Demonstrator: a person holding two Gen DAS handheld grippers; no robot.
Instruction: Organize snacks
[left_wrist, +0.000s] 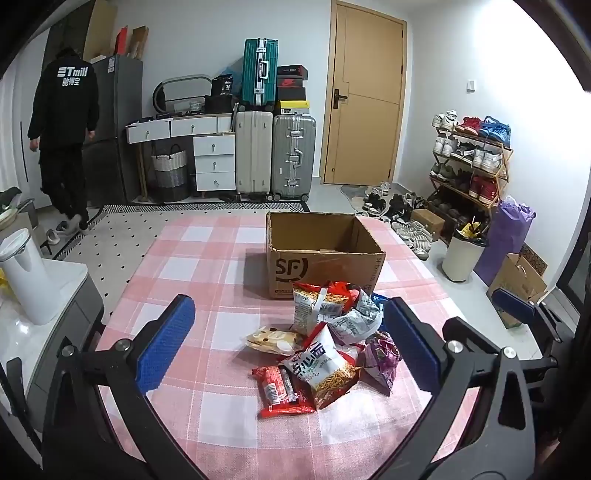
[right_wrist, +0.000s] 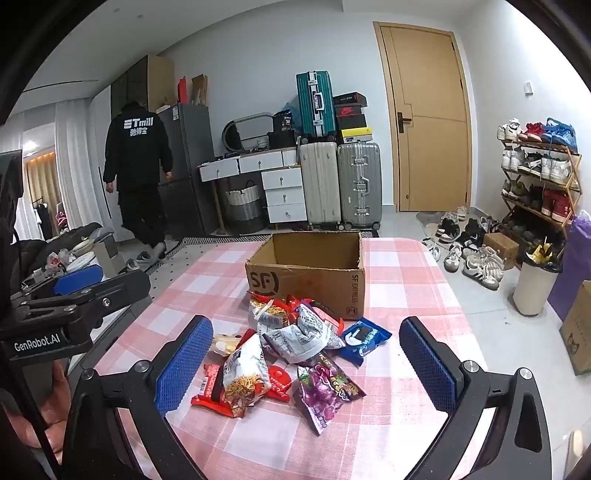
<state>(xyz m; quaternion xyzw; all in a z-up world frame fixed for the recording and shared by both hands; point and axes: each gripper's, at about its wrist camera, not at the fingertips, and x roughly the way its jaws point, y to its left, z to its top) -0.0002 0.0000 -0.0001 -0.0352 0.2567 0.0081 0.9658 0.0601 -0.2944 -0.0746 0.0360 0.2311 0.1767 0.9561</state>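
In the lower middle of both views a loose heap of snack packets (left_wrist: 325, 343) lies on the pink-and-white checked tablecloth (left_wrist: 192, 266), just in front of an open cardboard box (left_wrist: 321, 254) that looks empty as far as its inside shows; the left gripper (left_wrist: 291, 343) hangs above the heap with its blue pads spread wide and nothing between them, and the right gripper (right_wrist: 306, 365) does the same, wide apart and empty; the step in hand seems to be the first pick, so it would pay to take an outlying packet rather than dig into the pile; the purple candy bag (right_wrist: 325, 391) at the near edge and the blue biscuit pack (right_wrist: 364, 338) at the right edge lie clear of the others for the right gripper, while the red wrapper (left_wrist: 282, 387) at the lower left of the heap suits the left; the bags are puffy and slick, so closing on a crimped end or flat across the middle should hold better than pinching a bulge, and lifting straight up should keep neighbours from dragging along; the box mouth is wide, so a drop from just above its rim should do; beyond the table, suitcases (left_wrist: 273, 155) stand upper centre by a wooden door (left_wrist: 364, 96), a shoe rack (left_wrist: 472, 162) fills the right, and a person in black (left_wrist: 64, 136) walks at the upper left.
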